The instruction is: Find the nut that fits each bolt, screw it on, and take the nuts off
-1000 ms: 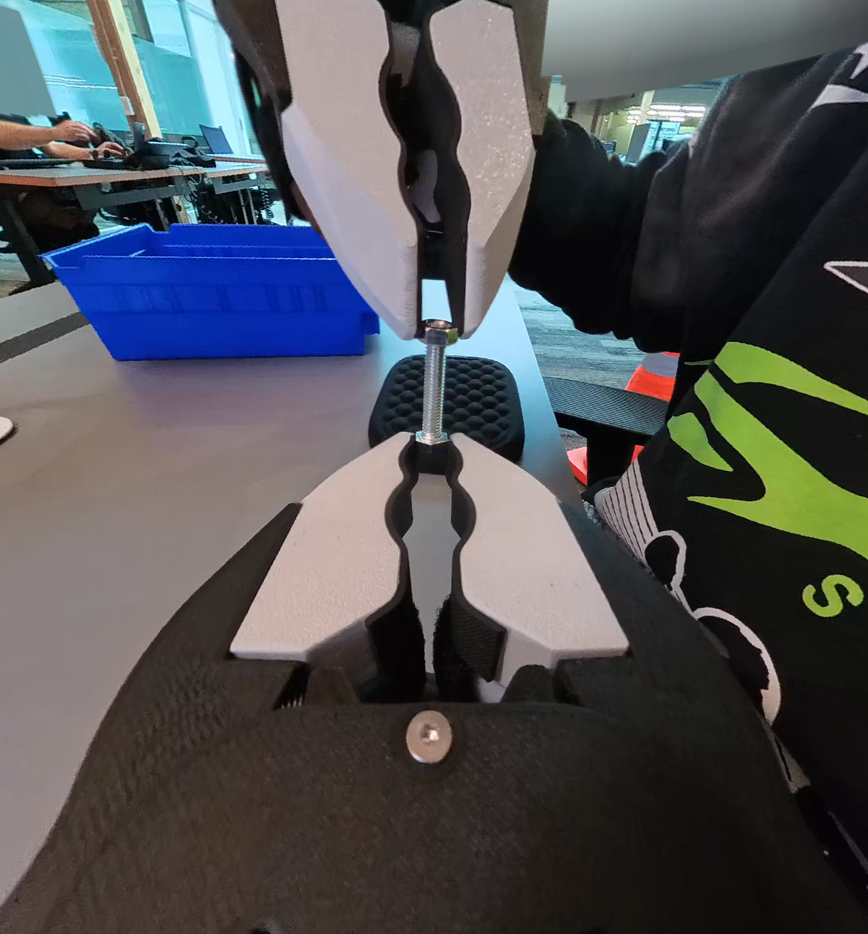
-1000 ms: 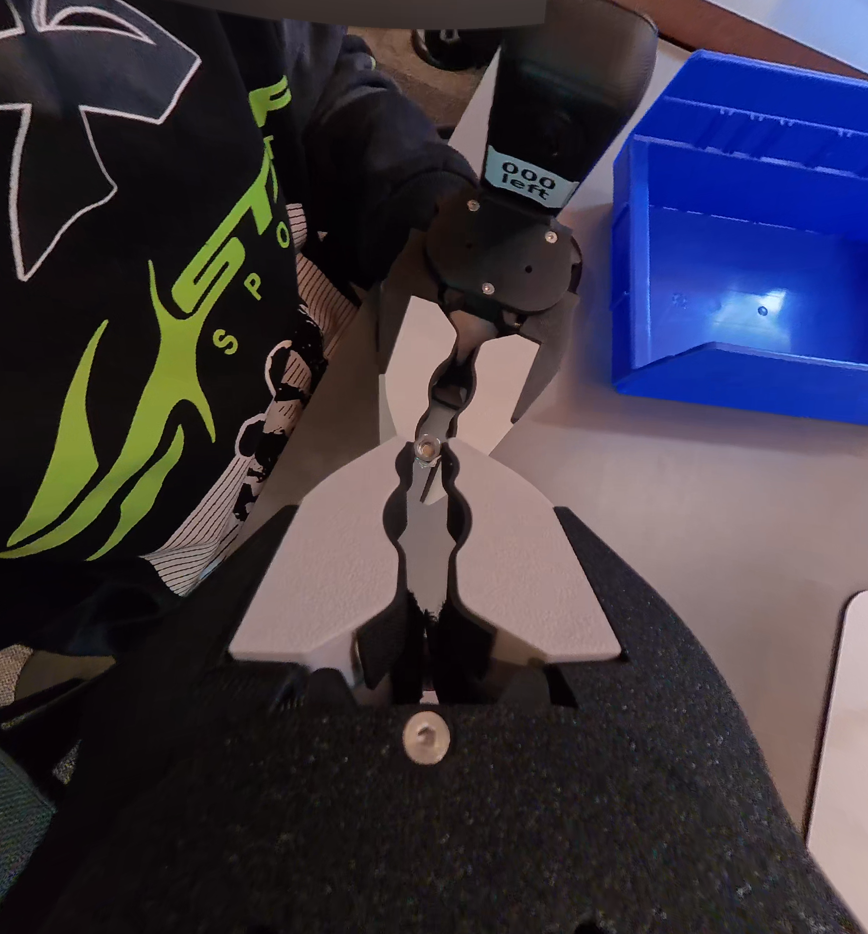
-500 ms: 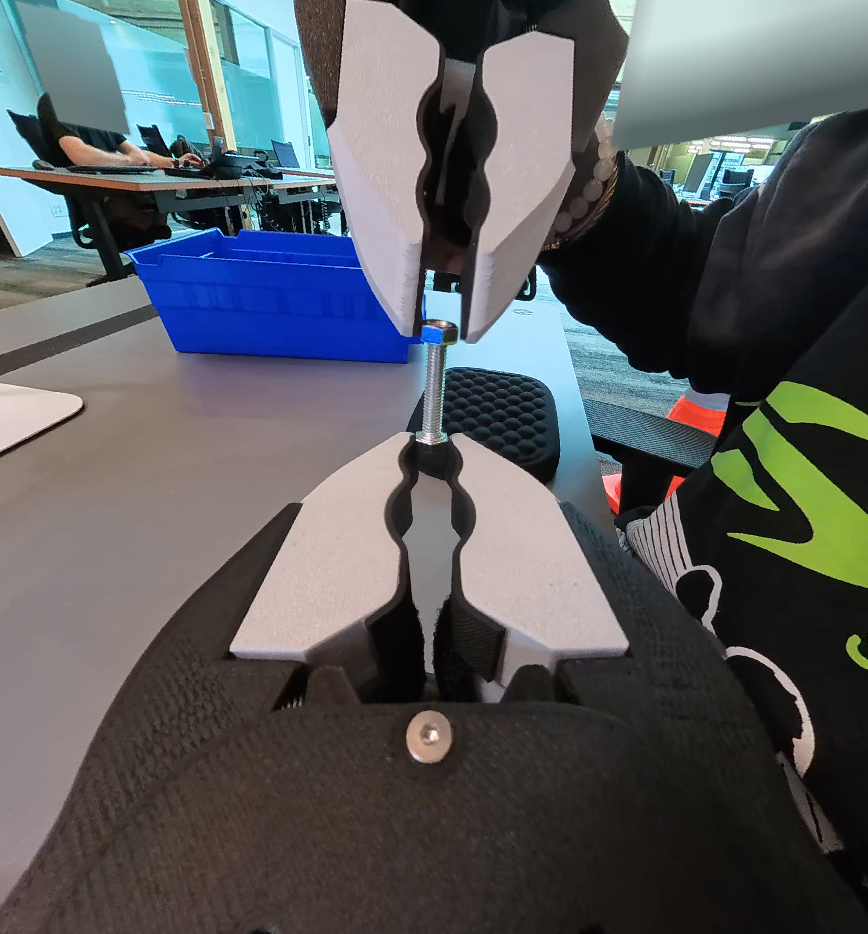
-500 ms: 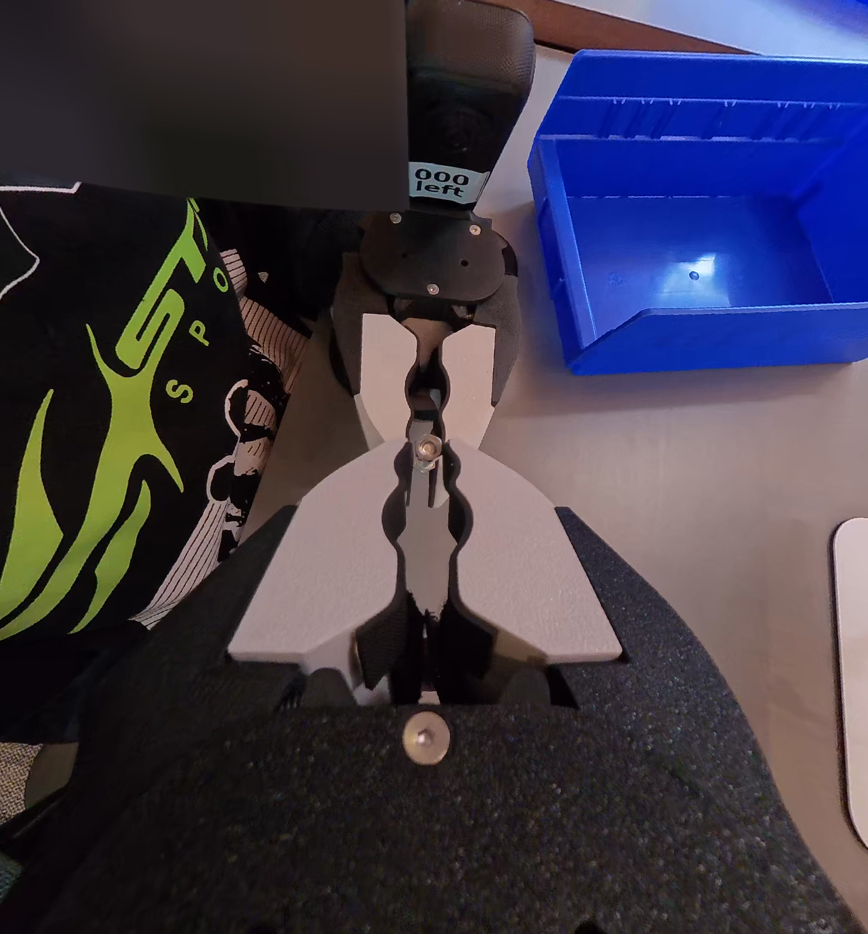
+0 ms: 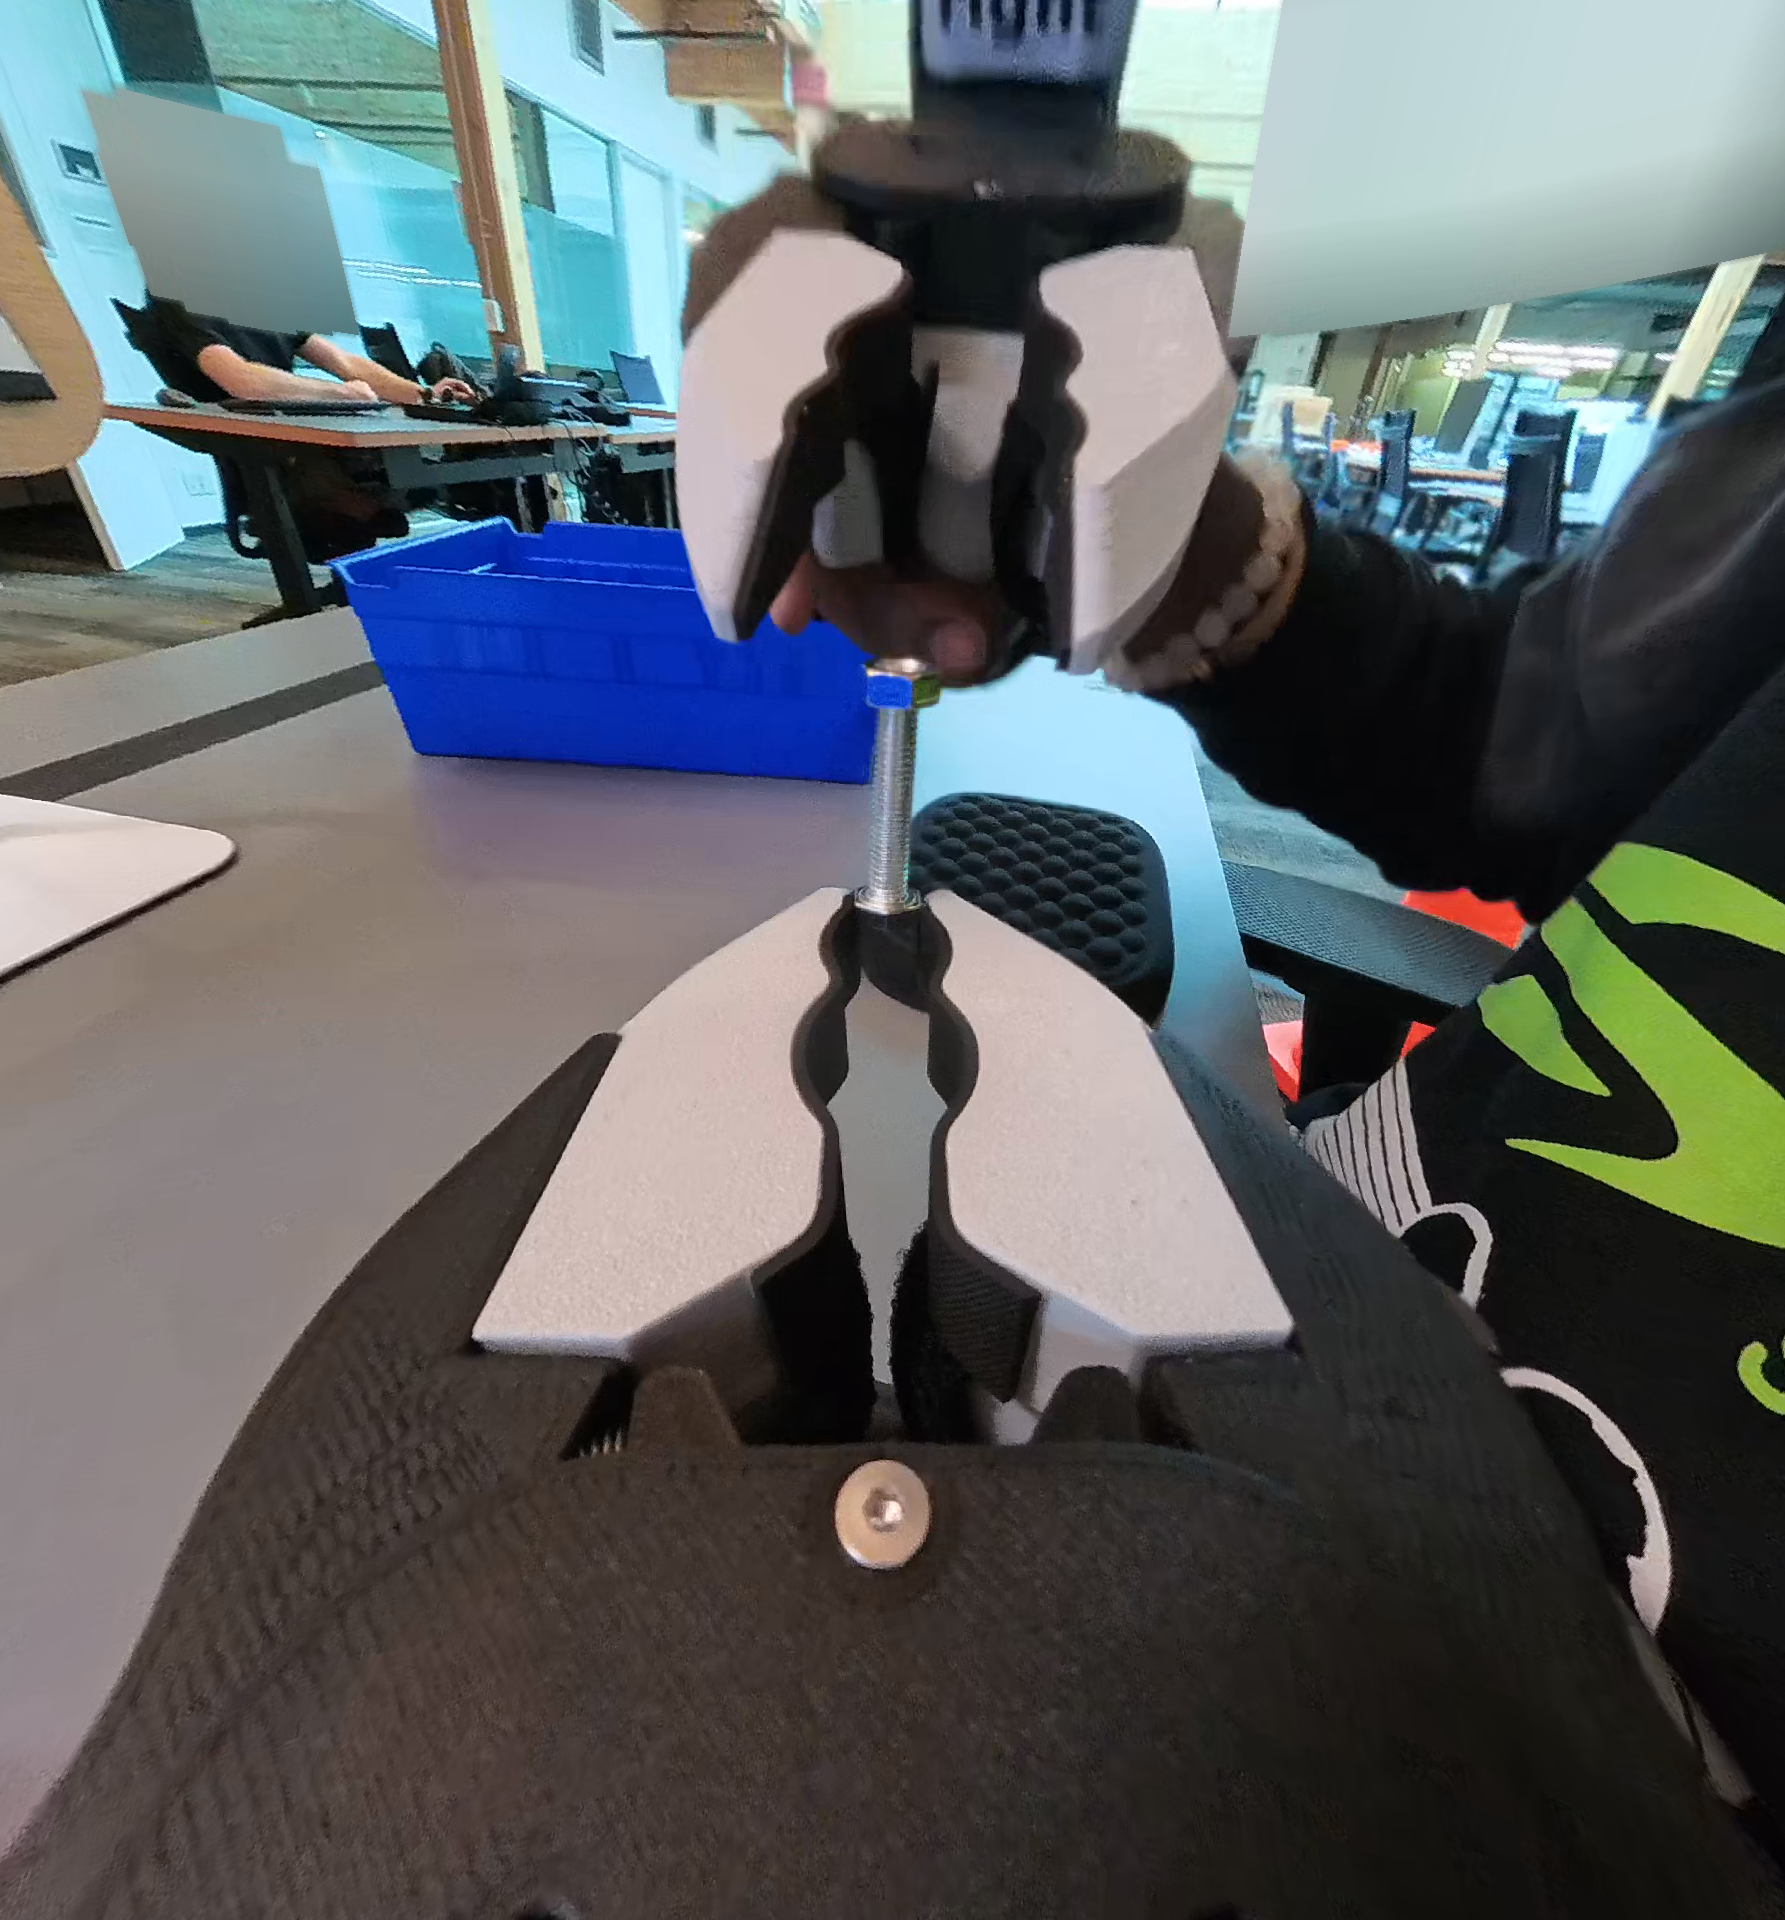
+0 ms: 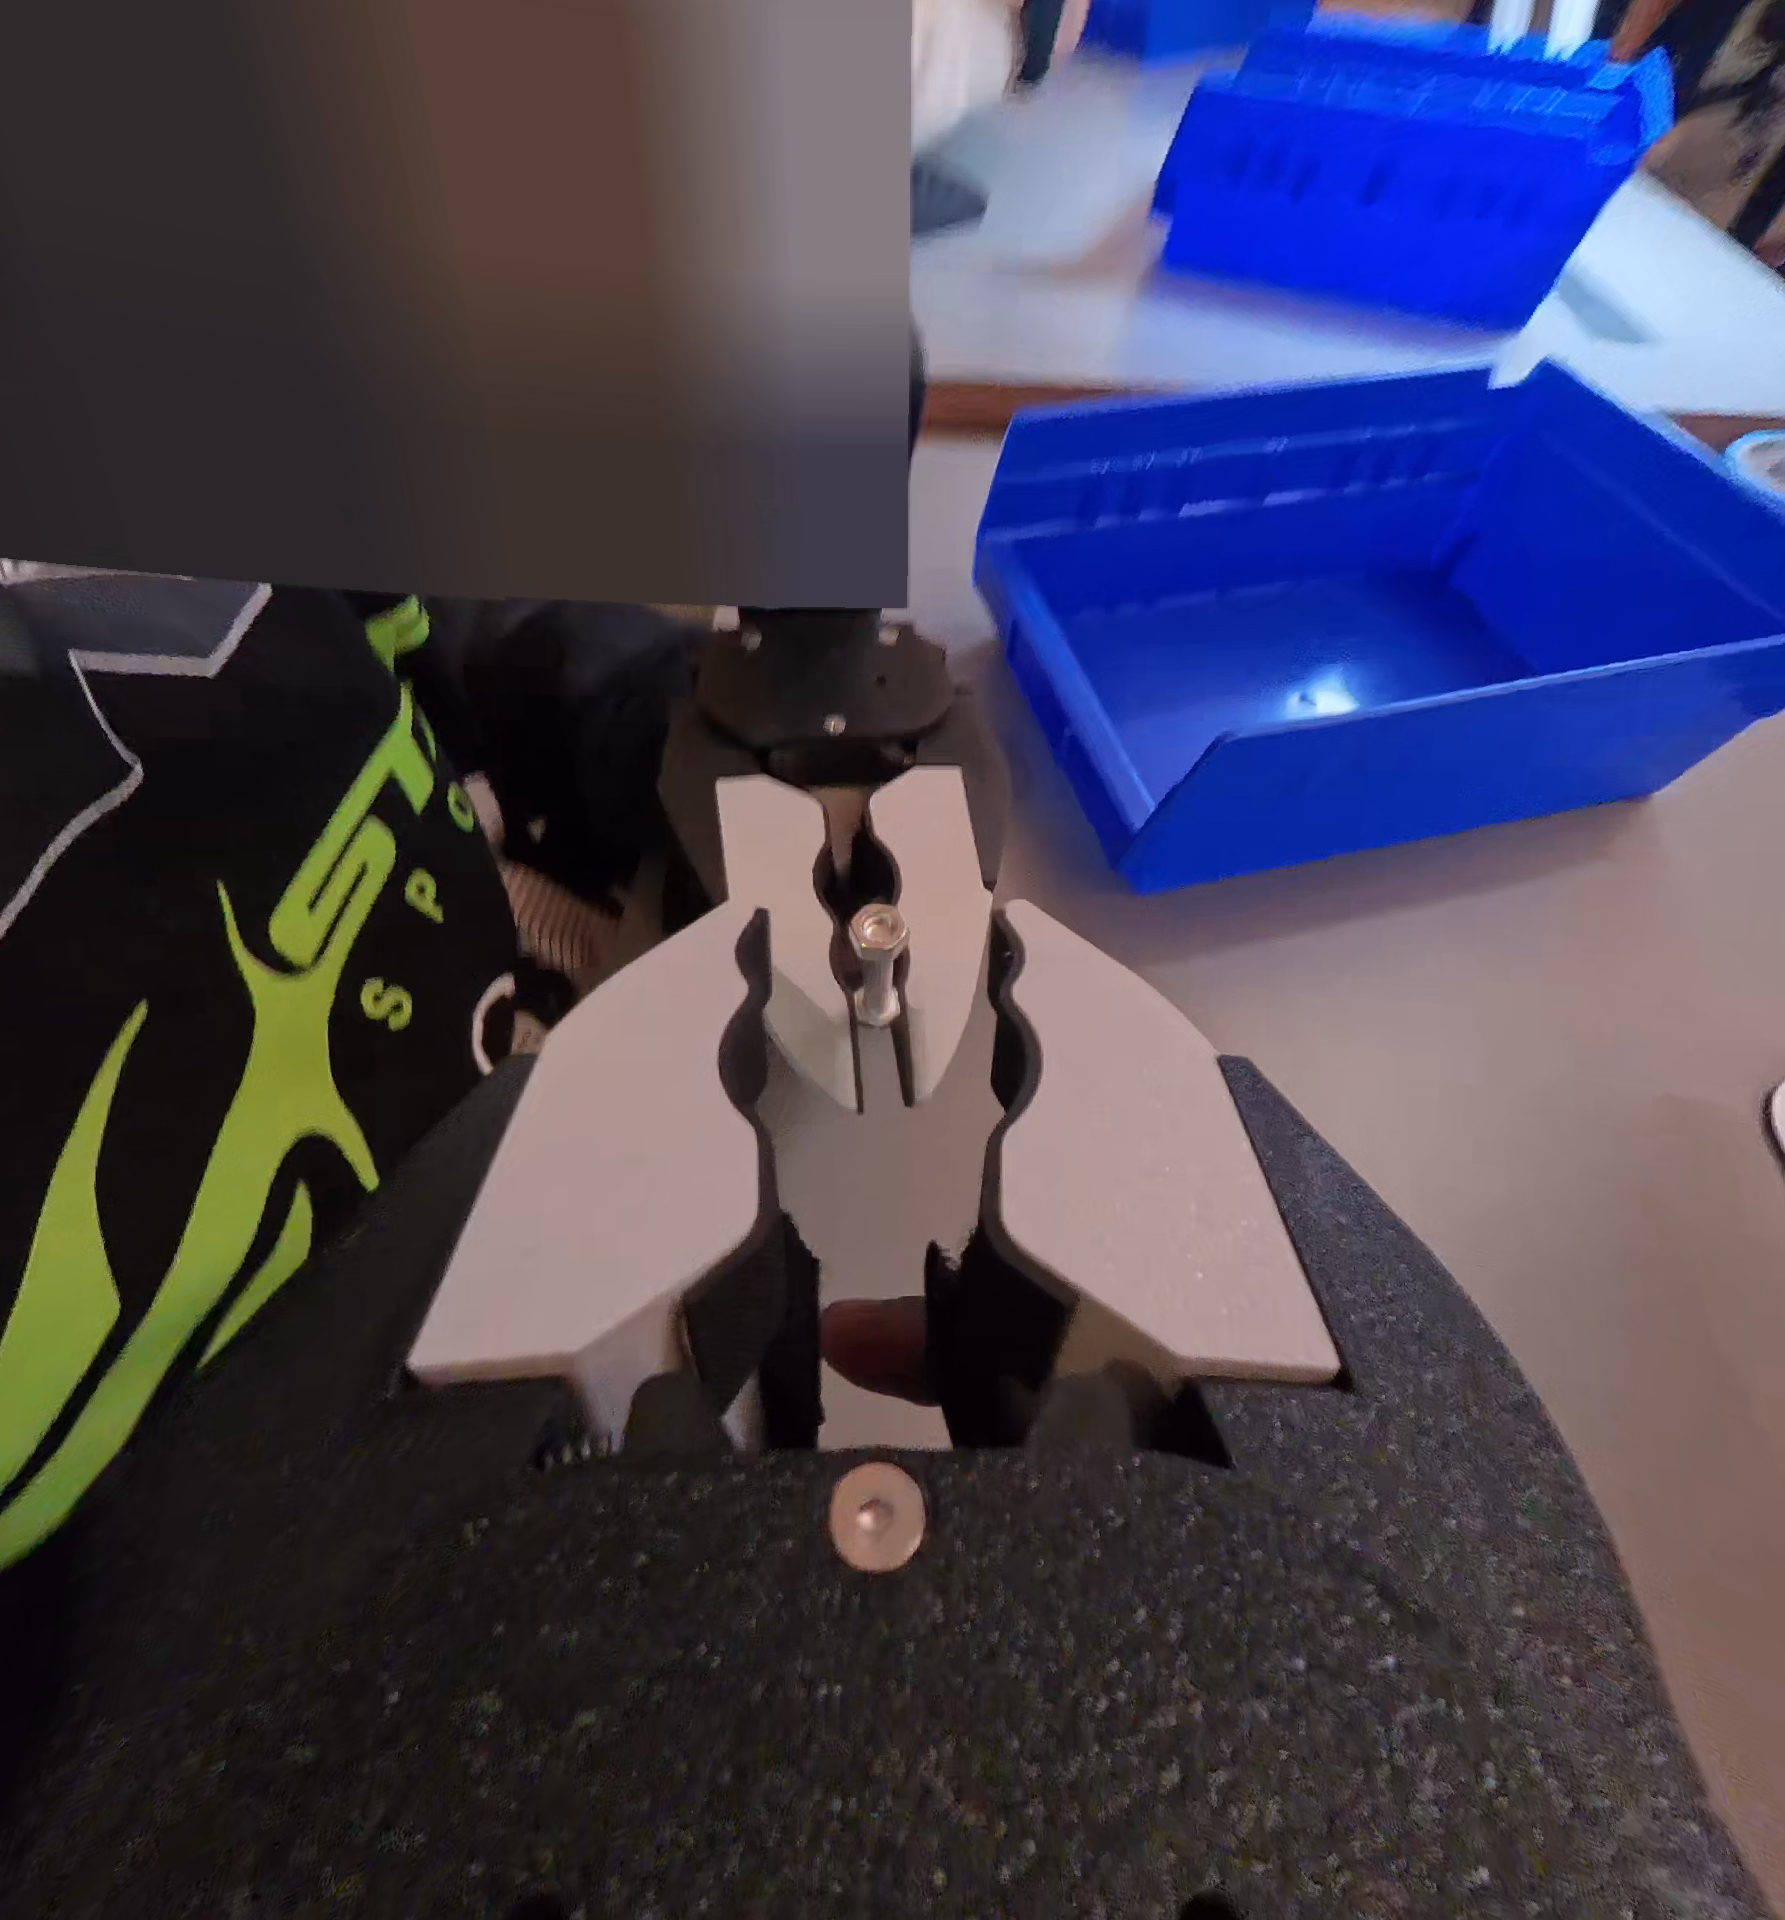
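Grey tabletop [image 5: 244, 1039] stretches out under my two claws, with a blue bin [image 5: 597, 665] at about eleven o'clock in the left wrist view and a black honeycomb pad [image 5: 1054, 883] just past my left fingertips. My left gripper [image 5: 893, 914] is pinched together on the lower end of the bolt [image 5: 893, 800], which stands upright from the tips with its threaded shaft bare. At the bolt's top sits the nut [image 5: 903, 686], at twelve o'clock from my left claw.

My right gripper [image 5: 898, 634] hangs above it, pointing down, fingers spread wide — the nut lies below the gap, apart from both fingers. My hand [image 5: 898, 613] is wrapped round that gripper, a beaded bracelet [image 5: 1241, 592] at the wrist and a black sleeve [image 5: 1490, 675] running off toward three o'clock.

From the right wrist view I look down along the bolt: the nut [image 6: 877, 935] at its near end and the left gripper [image 6: 872, 1023] closed below it — whether the nut is threaded on or only resting there, I cannot tell. Blue bin [image 6: 1387, 665] lies at two o'clock, partly blurred.
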`<state>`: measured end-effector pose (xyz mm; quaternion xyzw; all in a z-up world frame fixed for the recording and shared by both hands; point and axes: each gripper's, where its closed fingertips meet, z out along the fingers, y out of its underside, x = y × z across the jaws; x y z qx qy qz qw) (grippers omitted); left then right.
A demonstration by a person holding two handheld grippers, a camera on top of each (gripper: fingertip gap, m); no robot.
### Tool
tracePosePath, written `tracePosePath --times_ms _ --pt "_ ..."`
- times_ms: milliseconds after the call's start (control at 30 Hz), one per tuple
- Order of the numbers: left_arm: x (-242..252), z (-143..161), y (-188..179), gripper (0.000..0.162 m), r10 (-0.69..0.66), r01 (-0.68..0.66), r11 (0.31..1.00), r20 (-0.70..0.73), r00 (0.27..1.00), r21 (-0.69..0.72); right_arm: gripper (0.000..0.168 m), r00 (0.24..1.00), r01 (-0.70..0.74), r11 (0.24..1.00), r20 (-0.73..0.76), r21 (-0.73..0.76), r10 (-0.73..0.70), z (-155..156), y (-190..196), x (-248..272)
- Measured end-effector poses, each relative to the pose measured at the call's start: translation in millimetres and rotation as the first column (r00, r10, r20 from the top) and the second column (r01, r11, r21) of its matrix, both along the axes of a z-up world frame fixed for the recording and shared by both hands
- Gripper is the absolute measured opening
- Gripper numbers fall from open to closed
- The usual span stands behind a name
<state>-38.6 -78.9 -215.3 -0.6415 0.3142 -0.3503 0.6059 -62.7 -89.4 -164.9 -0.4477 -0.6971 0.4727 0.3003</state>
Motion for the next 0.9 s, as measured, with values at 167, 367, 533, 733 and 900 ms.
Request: tracePosePath --times_ms 167,367,533,733,900 --pt "-9 5 6 0.01 0.075 -0.076 0.997 0.036 0.997 0.014 0.047 0.943 0.166 0.964 -0.252 -0.206 -0.216 10 6 -7" --pt "-10 5 8 0.01 0.095 -0.095 0.995 0.029 0.995 0.017 0.046 0.914 0.208 0.944 -0.294 -0.254 -0.281 2 -5 -13" --pt "-10 4 9 0.01 0.1 -0.1 0.995 0.031 0.995 0.014 0.042 0.911 0.208 0.944 -0.3 -0.256 -0.282 2 -6 -10" --pt "-11 4 10 0.01 0.102 -0.103 0.995 0.032 0.994 0.006 0.038 0.91 0.217 0.943 -0.298 -0.253 -0.289 1 -5 -6" --pt "-11 4 10 0.01 0.105 -0.105 0.994 0.034 0.994 0.001 0.035 0.907 0.224 0.941 -0.298 -0.255 -0.296 0 -5 -2"
